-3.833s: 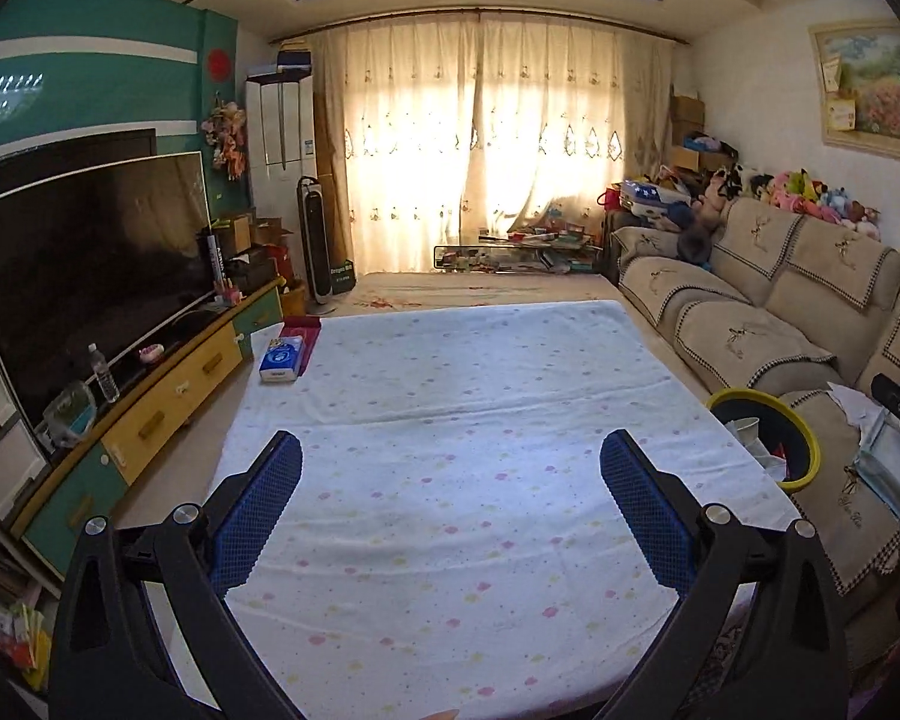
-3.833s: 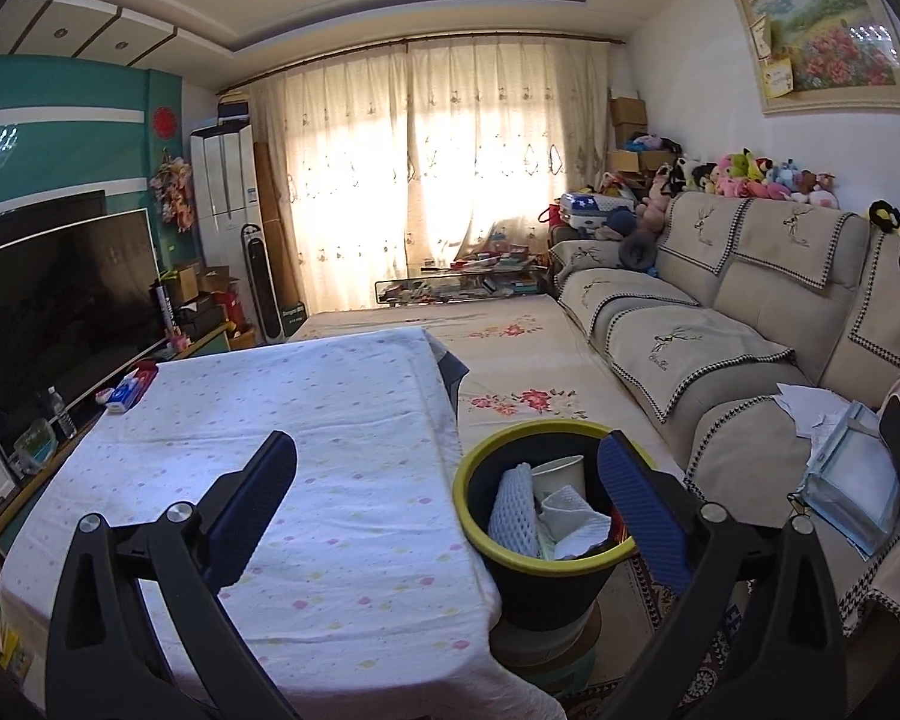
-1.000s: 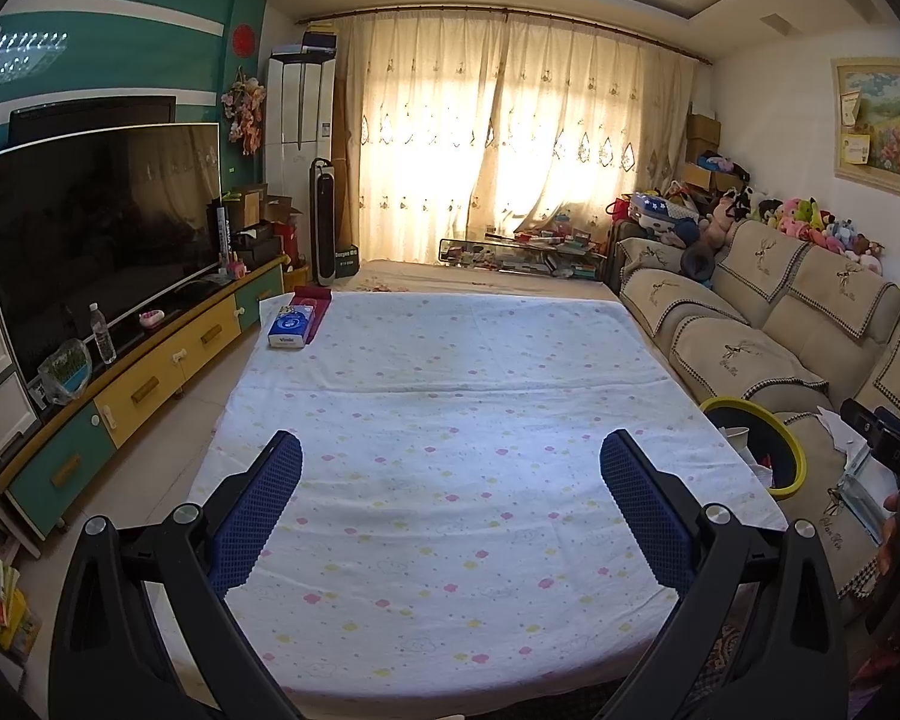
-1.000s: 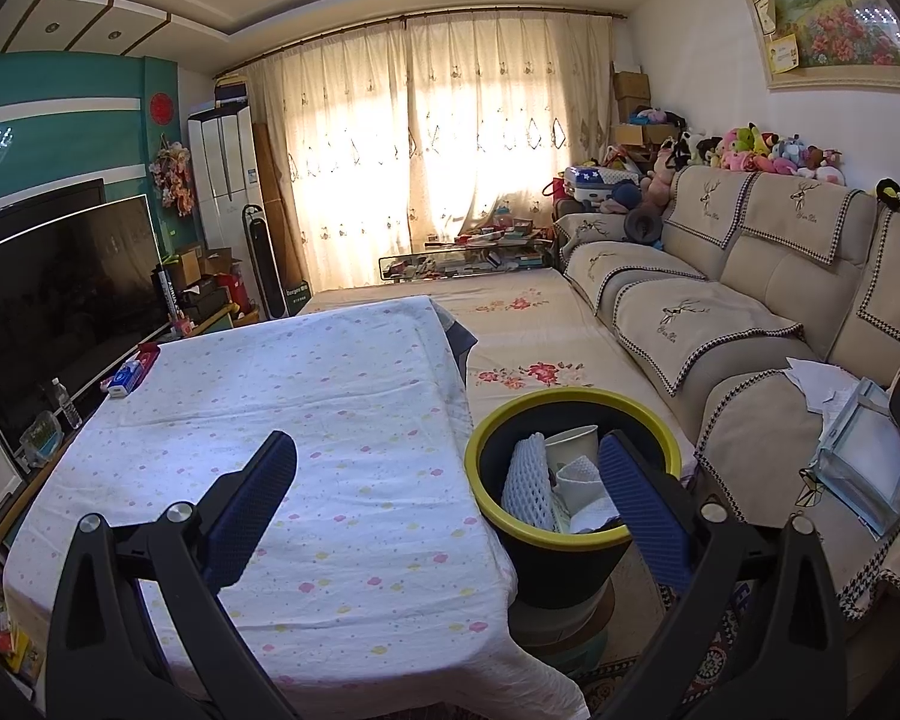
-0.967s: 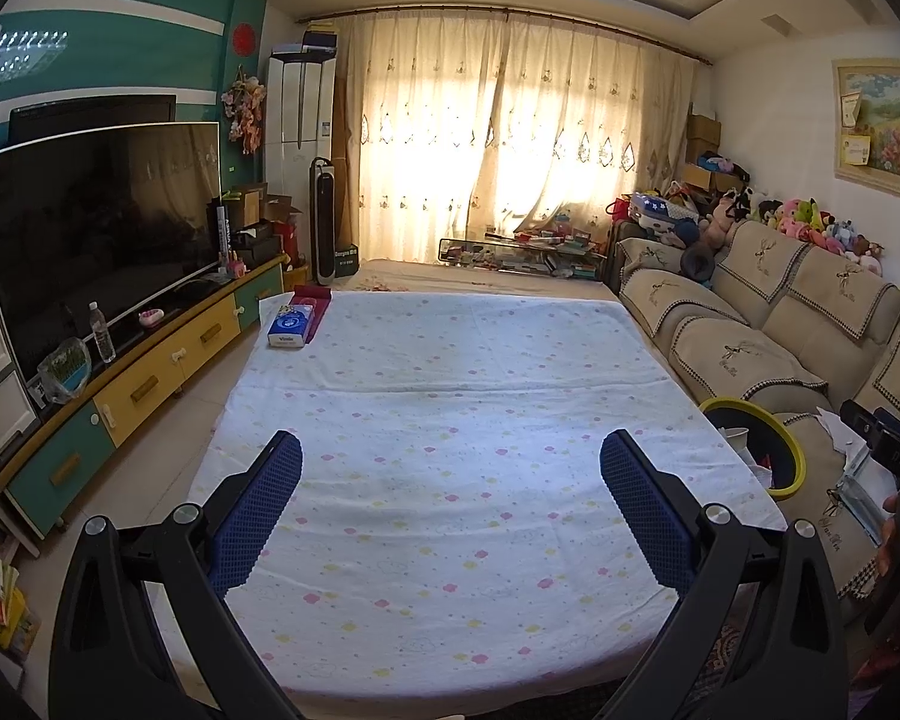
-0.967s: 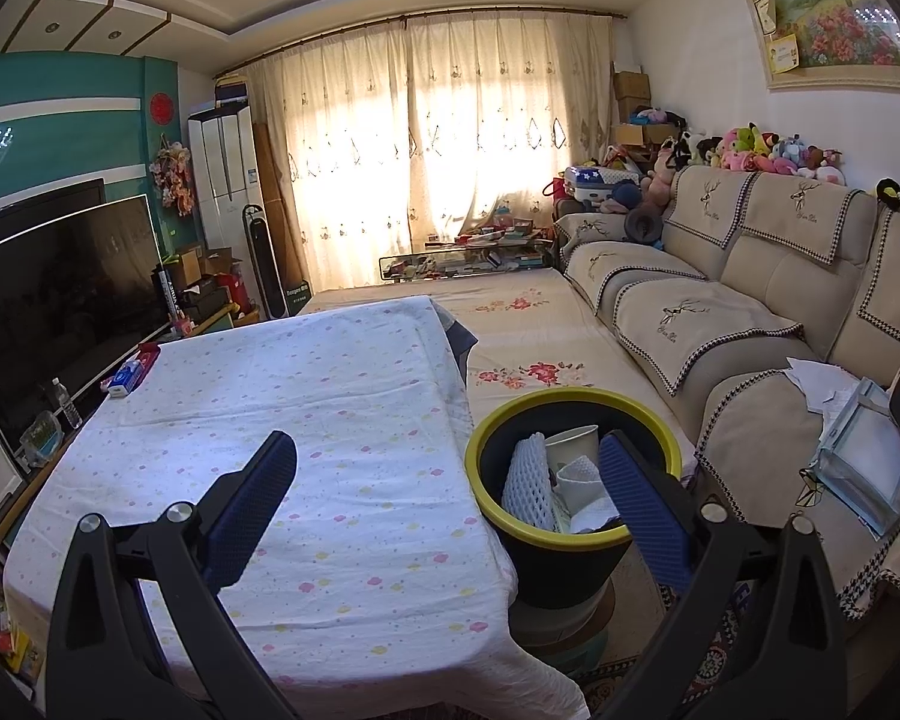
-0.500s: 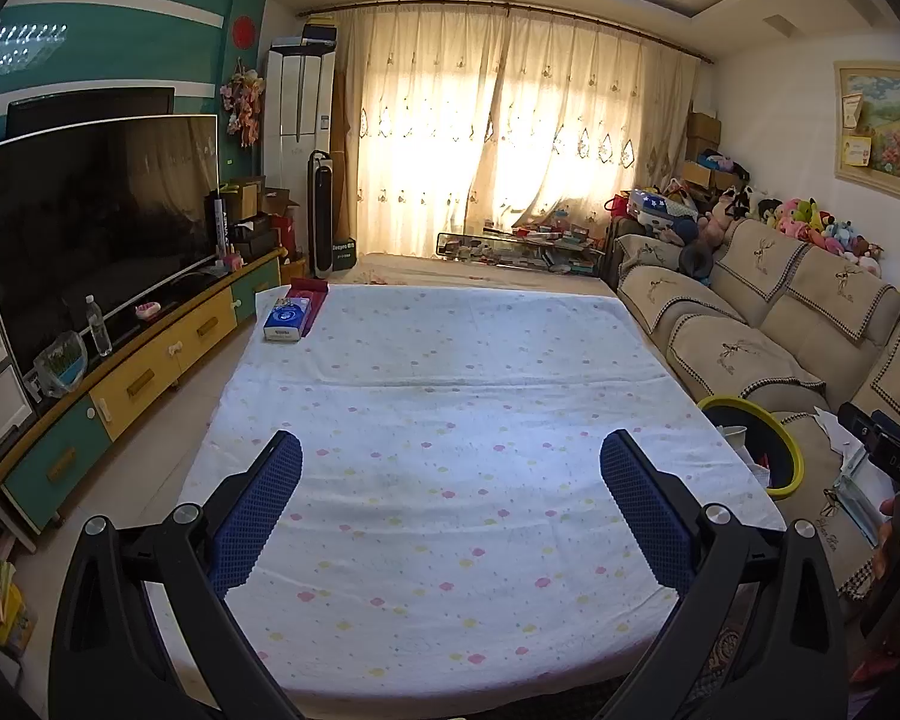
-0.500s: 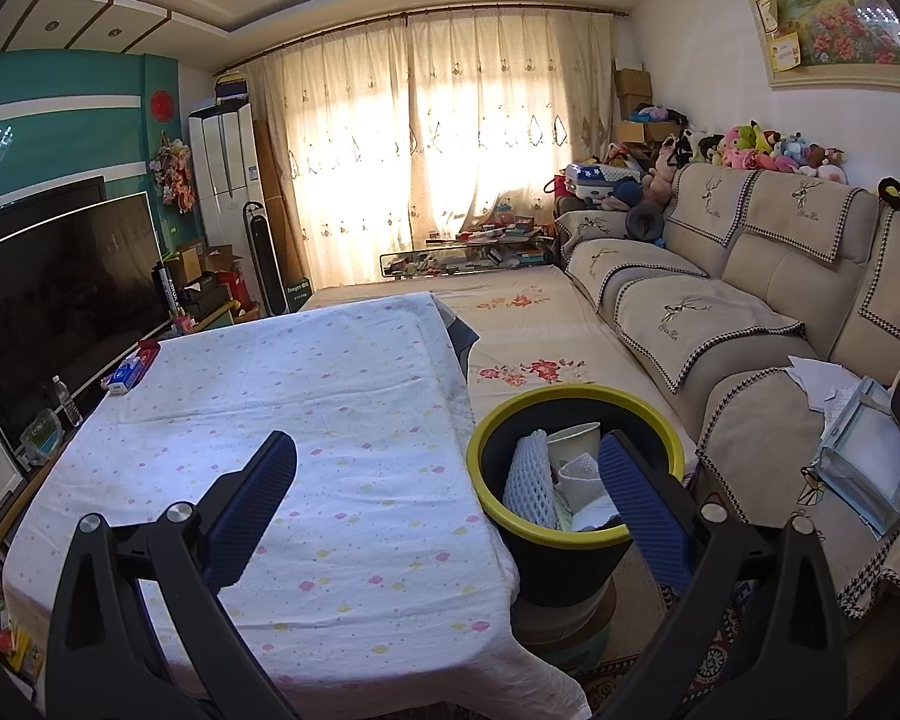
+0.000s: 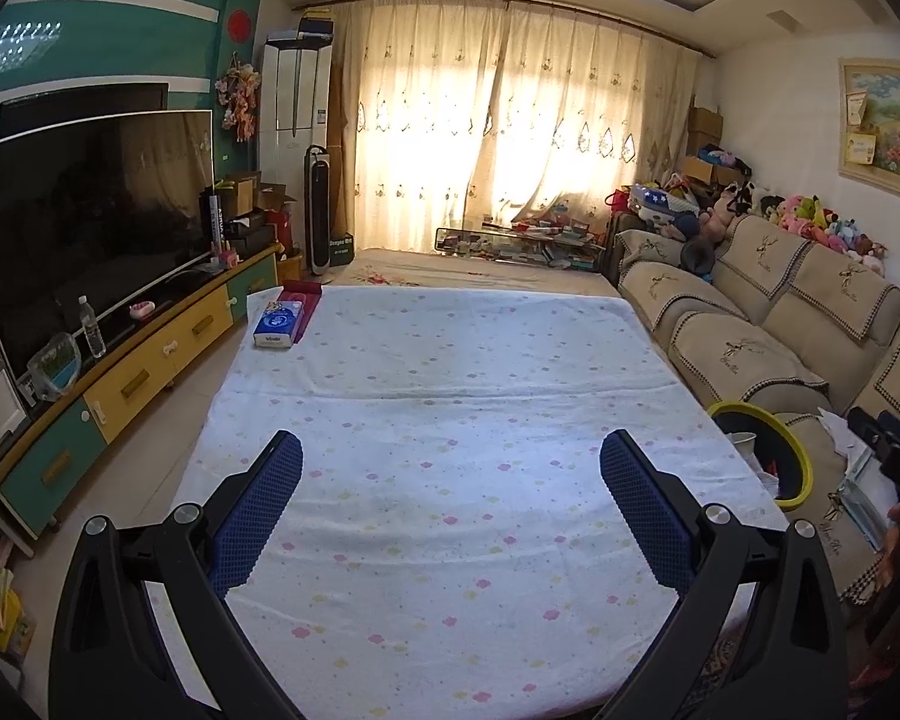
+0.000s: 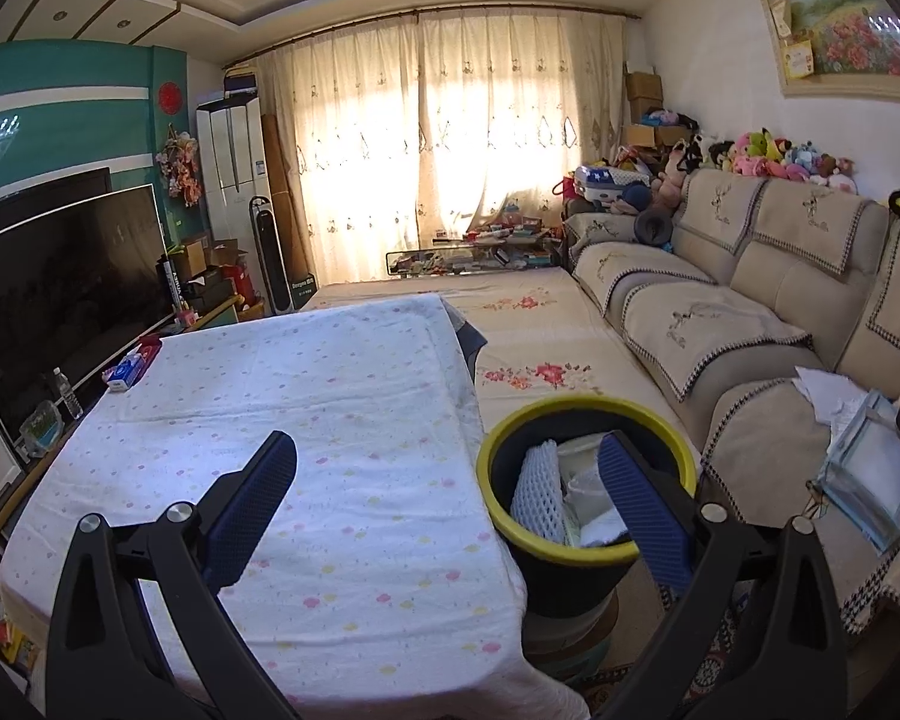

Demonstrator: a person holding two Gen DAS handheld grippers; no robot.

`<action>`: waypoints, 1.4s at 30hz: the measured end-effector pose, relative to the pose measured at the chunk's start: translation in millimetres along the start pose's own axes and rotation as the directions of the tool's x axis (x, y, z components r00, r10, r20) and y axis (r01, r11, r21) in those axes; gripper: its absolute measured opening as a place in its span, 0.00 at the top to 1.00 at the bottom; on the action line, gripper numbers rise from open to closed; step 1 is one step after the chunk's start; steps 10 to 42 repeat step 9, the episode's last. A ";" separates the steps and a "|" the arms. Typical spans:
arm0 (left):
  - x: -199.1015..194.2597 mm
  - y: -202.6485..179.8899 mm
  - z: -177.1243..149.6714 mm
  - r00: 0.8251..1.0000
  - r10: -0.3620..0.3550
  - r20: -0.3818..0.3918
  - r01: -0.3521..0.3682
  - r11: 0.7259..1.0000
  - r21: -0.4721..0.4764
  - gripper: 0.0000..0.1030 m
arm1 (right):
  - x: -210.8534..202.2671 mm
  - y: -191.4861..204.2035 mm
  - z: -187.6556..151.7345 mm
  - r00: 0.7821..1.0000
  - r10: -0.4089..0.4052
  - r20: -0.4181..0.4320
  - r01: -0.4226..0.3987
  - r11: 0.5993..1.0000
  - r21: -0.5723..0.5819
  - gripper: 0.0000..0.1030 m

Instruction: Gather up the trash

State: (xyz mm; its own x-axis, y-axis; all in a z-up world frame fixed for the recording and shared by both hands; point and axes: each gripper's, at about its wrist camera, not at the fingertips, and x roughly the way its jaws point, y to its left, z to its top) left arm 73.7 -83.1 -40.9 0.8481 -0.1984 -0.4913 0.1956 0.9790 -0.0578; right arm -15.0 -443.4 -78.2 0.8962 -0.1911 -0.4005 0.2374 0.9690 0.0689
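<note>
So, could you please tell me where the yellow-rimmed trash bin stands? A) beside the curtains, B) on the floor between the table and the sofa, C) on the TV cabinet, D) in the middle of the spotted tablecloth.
B: the yellow-rimmed trash bin stands off the table's right edge, next to the sofa, with trash already inside it.

Sunlit cream curtains point(image 9: 510, 138), teal wall point(image 9: 120, 36), dark television point(image 9: 90, 222), beige sofa point(image 10: 750, 300), cloth-covered table point(image 9: 450, 420)

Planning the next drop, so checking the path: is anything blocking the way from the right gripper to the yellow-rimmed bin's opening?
Nothing visible does. The right gripper is open and empty, and the bin beside the table has an uncovered mouth with trash inside.
</note>
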 end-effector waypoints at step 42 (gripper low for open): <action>118.4 35.2 28.4 0.983 0.059 -0.171 -0.060 0.998 -0.002 0.05 | 86.7 53.3 46.4 0.997 0.036 -0.067 -0.045 0.990 -0.131 0.07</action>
